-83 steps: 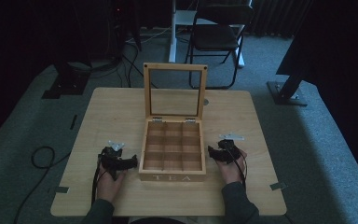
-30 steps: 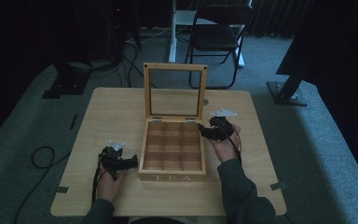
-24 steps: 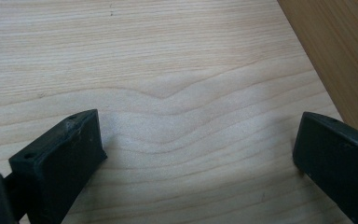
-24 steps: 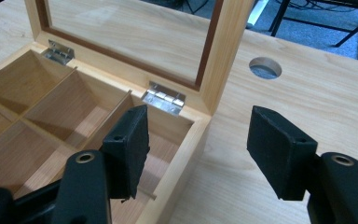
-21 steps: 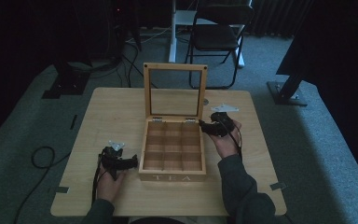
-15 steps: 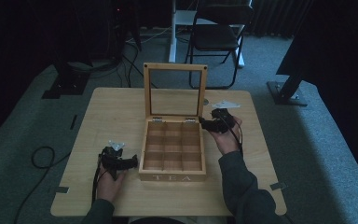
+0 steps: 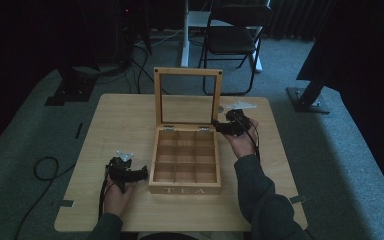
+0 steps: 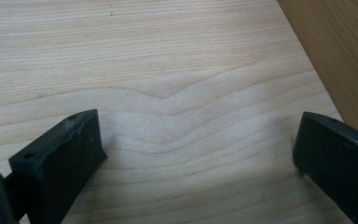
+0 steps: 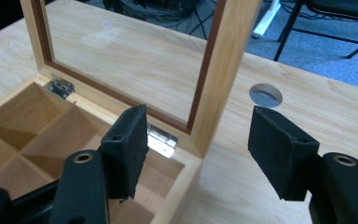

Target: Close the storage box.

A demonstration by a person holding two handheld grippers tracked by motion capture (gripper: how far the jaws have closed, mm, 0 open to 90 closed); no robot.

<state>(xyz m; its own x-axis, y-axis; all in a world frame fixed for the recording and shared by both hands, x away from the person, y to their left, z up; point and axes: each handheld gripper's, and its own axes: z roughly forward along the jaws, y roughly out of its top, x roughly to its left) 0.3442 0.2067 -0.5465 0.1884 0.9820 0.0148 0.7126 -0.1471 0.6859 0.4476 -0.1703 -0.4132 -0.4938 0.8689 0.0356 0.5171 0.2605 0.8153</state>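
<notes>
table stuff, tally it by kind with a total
tea box: 1
grippers: 2, left and right
hands: 2, left and right
total: 5

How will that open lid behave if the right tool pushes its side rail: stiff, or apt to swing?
The lid stands upright on two small hinges, so a push forward probably swings it shut rather than flexing it. Its wooden frame looks stiff, but the clear pane may be fragile. The box looks light, so it might slide. The right tool is open astride that rail.
</notes>
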